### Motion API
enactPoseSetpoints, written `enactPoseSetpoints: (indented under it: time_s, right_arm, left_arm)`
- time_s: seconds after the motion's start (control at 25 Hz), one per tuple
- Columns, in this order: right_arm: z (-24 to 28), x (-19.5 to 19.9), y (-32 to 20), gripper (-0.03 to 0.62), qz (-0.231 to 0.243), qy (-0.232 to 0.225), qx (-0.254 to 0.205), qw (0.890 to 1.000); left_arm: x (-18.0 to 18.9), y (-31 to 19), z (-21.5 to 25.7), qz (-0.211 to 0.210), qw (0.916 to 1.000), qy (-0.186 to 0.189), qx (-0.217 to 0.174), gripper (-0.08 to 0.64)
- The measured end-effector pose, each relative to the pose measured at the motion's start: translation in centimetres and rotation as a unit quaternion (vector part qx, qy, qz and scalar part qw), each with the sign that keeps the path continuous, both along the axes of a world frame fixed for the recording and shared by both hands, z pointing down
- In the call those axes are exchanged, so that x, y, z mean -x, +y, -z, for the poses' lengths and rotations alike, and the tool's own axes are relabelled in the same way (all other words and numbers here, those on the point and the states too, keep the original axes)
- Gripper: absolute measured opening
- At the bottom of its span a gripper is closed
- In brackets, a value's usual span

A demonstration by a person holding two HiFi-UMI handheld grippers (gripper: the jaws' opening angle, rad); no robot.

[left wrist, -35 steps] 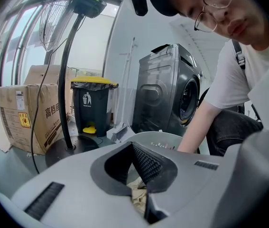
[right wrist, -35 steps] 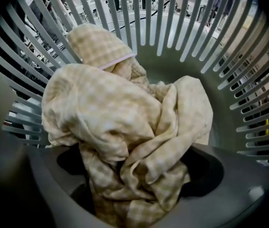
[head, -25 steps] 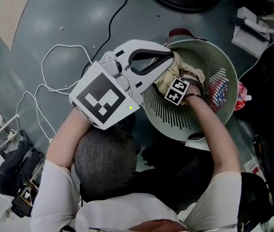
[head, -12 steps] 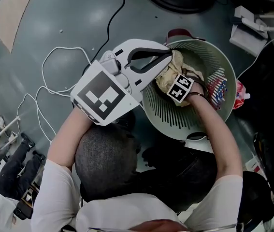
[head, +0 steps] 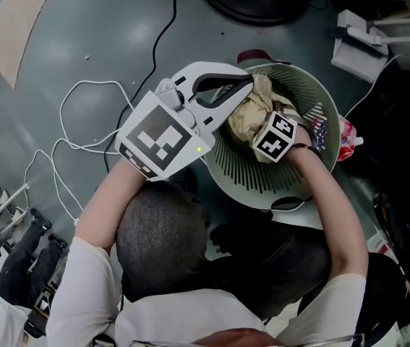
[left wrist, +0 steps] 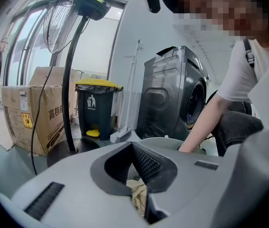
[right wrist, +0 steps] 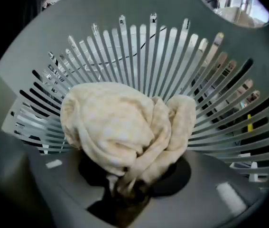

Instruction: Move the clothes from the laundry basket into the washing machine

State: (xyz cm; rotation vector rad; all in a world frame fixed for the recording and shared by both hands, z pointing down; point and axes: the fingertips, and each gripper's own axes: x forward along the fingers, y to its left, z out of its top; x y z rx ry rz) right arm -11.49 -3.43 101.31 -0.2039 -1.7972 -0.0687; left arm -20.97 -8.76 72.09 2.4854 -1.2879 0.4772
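Look of the cloth: cream cloth (head: 252,114), soft and crumpled, bunched into thick folds with one rolled lobe at its side.
Place of the cloth: in the mouth of the laundry basket (head: 259,179), by the rim nearest the big white tool, held at both ends.
Grip, left: left gripper (head: 248,87) clamped on an edge of the cream cloth, a small tuft showing between the ribbed pads.
Grip, right: right gripper (right wrist: 125,189) aimed steeply down into the basket; jaws just been closing, now pinched on the gathered cloth, which spills out ahead of them.
Basket: pale, round, slatted wall; besides the cream cloth, a red, white and blue patterned item (head: 322,130) against the right side.
Head view only: both tools at once, the patterned item, a white cable (head: 82,114) looping over the grey floor (head: 82,42).
Left gripper view only: dark grey washing machine (left wrist: 177,94) well behind the basket, a bin (left wrist: 95,106) with a yellow lid, a cardboard box (left wrist: 27,118), a fan stand (left wrist: 70,80).
Right gripper view only: the cloth's folds close up against the basket slats.
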Motion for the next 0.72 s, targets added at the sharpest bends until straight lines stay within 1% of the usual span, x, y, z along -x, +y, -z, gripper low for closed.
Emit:
enactPoseSetpoints:
  time_s: [0.16, 0.32, 0.4, 0.52, 0.72]
  right_arm:
    - [4.8, 0.9, -1.0, 0.187, -0.016, -0.041, -0.002, 0.999]
    - [8.6, 0.8, -1.5, 0.187, -0.018, -0.068, -0.004, 0.998]
    - [10.1, 0.6, -1.7, 0.187, -0.019, -0.080, -0.007, 0.997]
    - [12.3, 0.2, -2.4, 0.187, -0.026, -0.096, -0.018, 0.995]
    - [16.4, -0.9, -3.3, 0.189, -0.047, -0.128, -0.030, 0.990]
  left_arm:
    - [-0.4, -0.6, 0.4, 0.000, 1.0000, 0.002, -0.007, 0.006]
    - [-0.3, -1.2, 0.5, 0.007, 1.0000, 0.002, -0.005, 0.006]
    - [0.0, -1.2, 0.4, 0.010, 0.9999, -0.005, -0.003, 0.006]
    - [0.8, -1.4, 0.5, 0.024, 0.9995, -0.020, -0.006, 0.006]
    - [0.7, -2.4, 1.9, 0.044, 0.9986, -0.015, -0.025, 0.006]
